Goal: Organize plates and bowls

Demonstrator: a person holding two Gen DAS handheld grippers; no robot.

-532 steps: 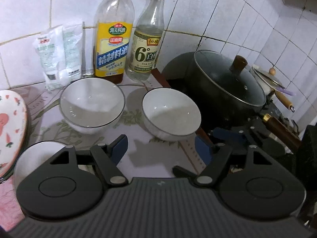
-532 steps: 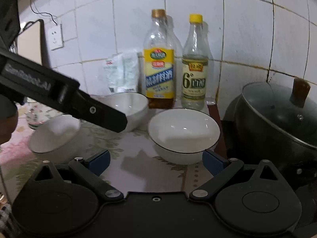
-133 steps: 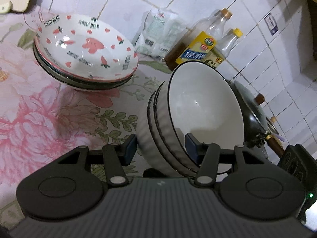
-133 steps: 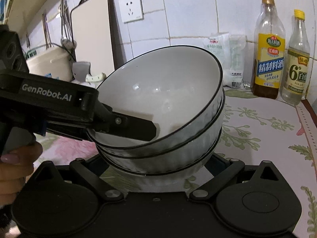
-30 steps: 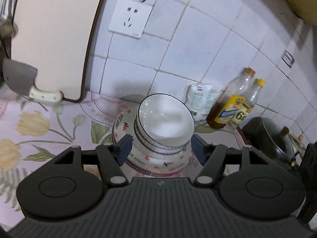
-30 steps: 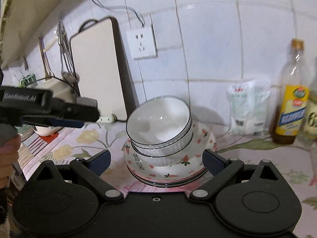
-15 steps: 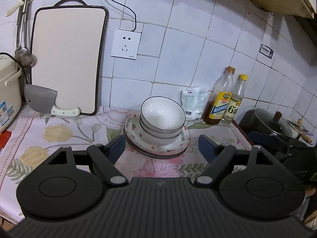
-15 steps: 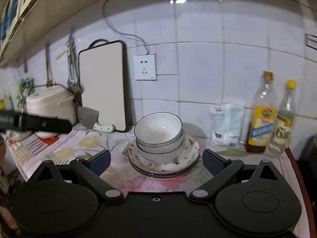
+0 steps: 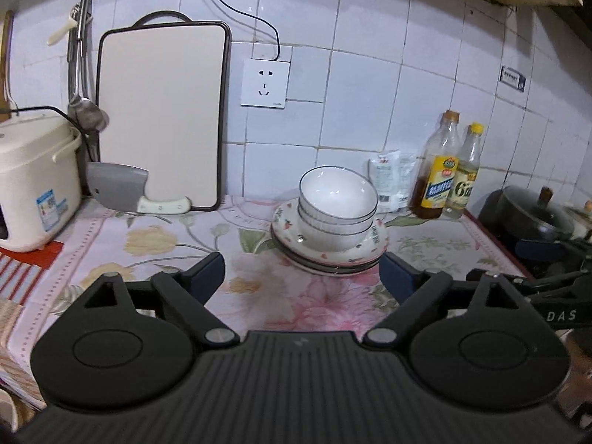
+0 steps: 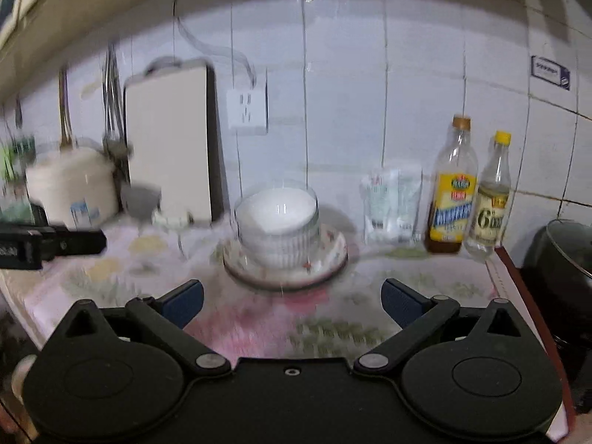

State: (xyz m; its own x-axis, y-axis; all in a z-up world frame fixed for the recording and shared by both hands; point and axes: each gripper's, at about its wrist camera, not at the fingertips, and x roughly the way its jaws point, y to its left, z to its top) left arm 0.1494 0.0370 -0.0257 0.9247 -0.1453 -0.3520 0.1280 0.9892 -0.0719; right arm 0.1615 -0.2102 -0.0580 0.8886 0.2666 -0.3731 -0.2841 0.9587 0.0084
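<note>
Three bowls (image 9: 337,207) now stacked on plates (image 9: 329,255), no longer held. Left gripper (image 9: 301,273) opening wide, empty; right gripper (image 10: 292,301) wide, empty. Both backed away. Job looks done.

Each black gripper (image 9: 301,272) has blue fingertips (image 9: 207,275) and silver screws.

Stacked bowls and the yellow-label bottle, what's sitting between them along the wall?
A white plastic packet leans on the tiles between the stacked bowls and the yellow-label bottle, clearest in the left wrist view.
</note>
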